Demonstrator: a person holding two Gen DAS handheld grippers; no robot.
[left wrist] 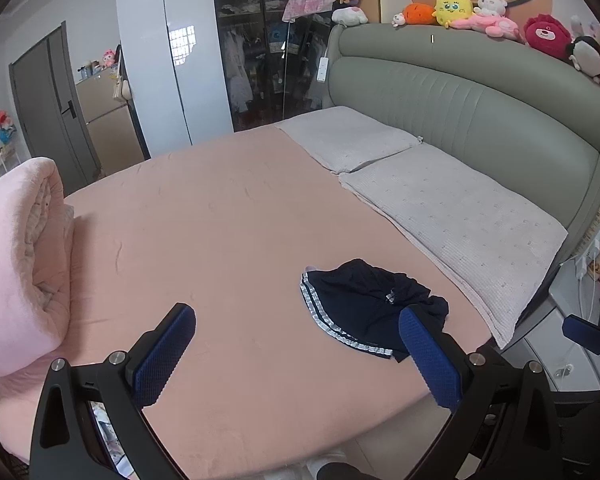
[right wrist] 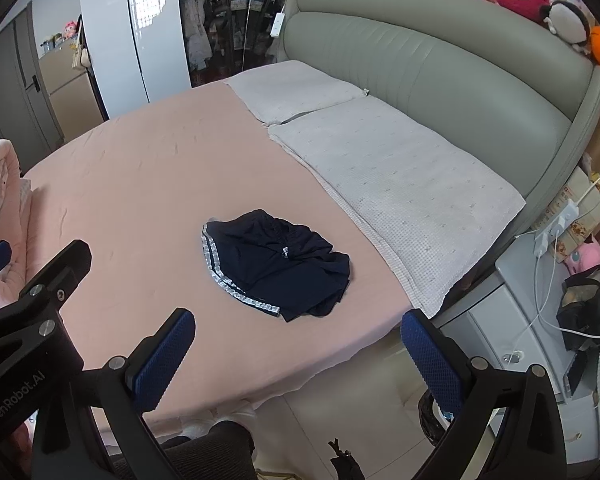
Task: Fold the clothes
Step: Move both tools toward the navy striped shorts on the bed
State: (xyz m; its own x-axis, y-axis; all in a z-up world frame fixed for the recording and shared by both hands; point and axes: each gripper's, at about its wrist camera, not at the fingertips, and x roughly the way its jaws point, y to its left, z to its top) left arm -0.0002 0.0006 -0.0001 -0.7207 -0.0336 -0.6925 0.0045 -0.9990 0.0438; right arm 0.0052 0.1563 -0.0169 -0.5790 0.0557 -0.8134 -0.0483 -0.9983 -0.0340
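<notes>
Crumpled dark navy shorts [left wrist: 364, 304] with white side stripes lie on the pink bed sheet [left wrist: 220, 220] near the pillows. They also show in the right wrist view [right wrist: 276, 264]. My left gripper [left wrist: 296, 316] is open and empty, raised above the bed, its right finger overlapping the shorts' edge in view. My right gripper [right wrist: 298, 320] is open and empty, held over the bed's near edge, short of the shorts. The left gripper's body shows at the left of the right wrist view [right wrist: 40, 300].
Two grey-white pillows [left wrist: 440, 208] lie along a grey-green headboard [left wrist: 480, 100] topped with plush toys. A rolled pink blanket [left wrist: 20, 260] sits at the bed's left. A white nightstand [right wrist: 540, 340] with cables and a dark bag stands right of the bed. Wardrobe behind.
</notes>
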